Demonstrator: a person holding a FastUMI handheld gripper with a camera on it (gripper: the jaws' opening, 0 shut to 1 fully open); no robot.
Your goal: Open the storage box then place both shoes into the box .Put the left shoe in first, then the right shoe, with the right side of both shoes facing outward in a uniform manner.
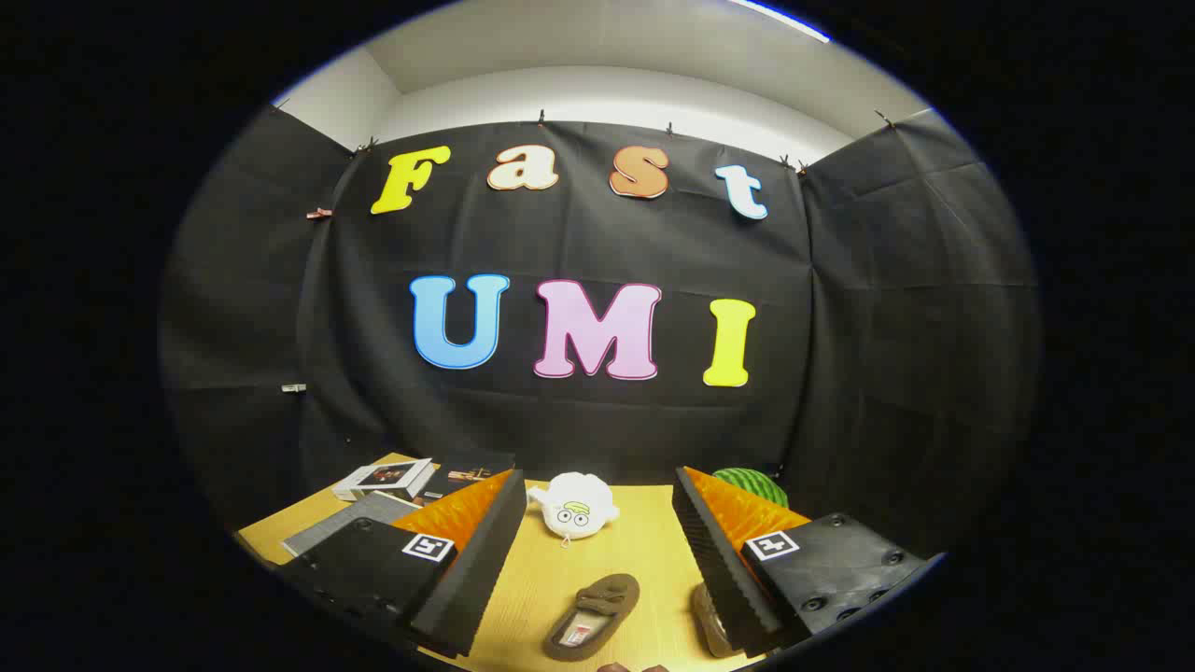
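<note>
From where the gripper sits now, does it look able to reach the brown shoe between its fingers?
Probably yes: the gripper is open, and the brown shoe lies on bare table between the fingers, nothing blocking.

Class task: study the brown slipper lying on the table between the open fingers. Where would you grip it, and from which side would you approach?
Probably best gripped across the heel-end rim of the brown slipper, coming down from above. It lies flat, sole down, with its opening facing up, so the thin side walls there offer opposed faces. The tool is open, hanging above it with fingers either side.
</note>
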